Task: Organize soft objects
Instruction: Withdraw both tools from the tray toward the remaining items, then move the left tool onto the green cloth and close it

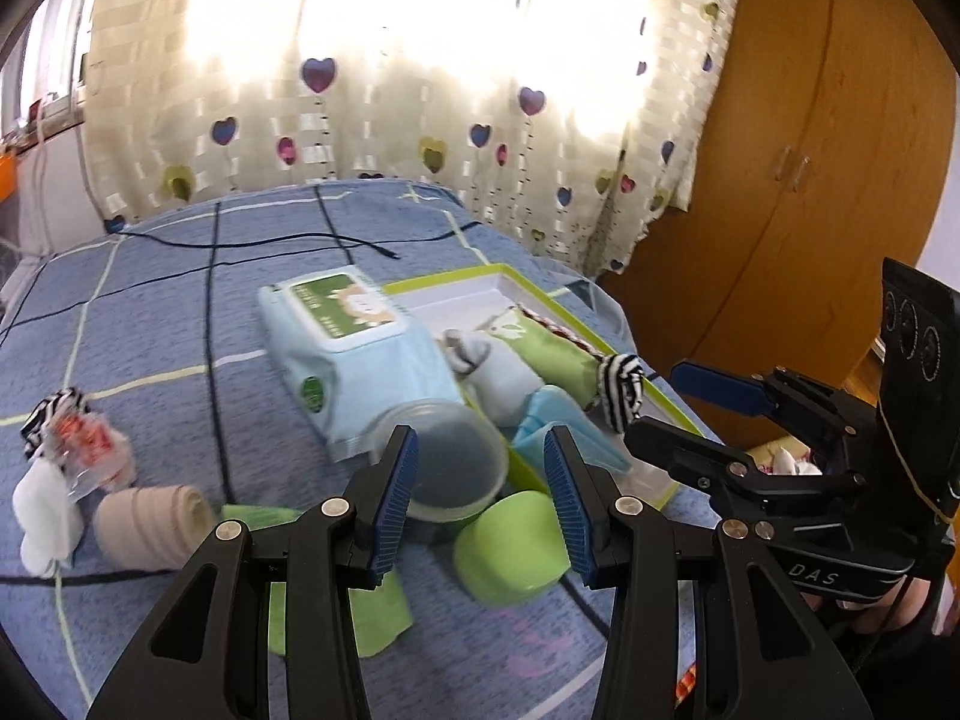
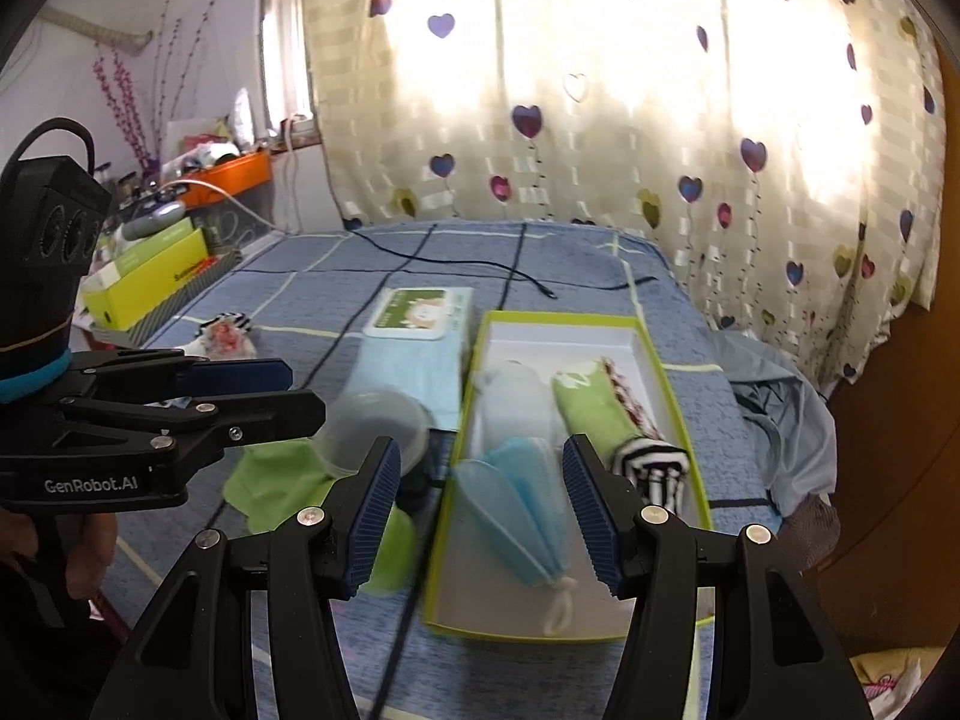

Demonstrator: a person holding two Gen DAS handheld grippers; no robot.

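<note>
A green-rimmed white box [image 2: 672, 396] lies on the blue bed and holds a blue face mask [image 2: 516, 504], a pale sock roll [image 2: 516, 402], a green sock [image 2: 591, 414] and a striped sock [image 2: 654, 471]. My right gripper [image 2: 480, 516] is open and empty above the mask. My left gripper [image 1: 480, 498] is open and empty above a clear plastic cup [image 1: 450, 462] and a green lid [image 1: 510, 546]. A green cloth [image 1: 378, 618], a beige roll [image 1: 150, 525] and a white sock [image 1: 45, 516] lie on the bed at the left.
A wet-wipes pack [image 1: 354, 354] lies left of the box. A black cable [image 1: 288, 246] runs across the far bed. A wooden wardrobe [image 1: 810, 150] stands on the right, and a cluttered shelf [image 2: 156, 264] on the left. A curtain hangs behind.
</note>
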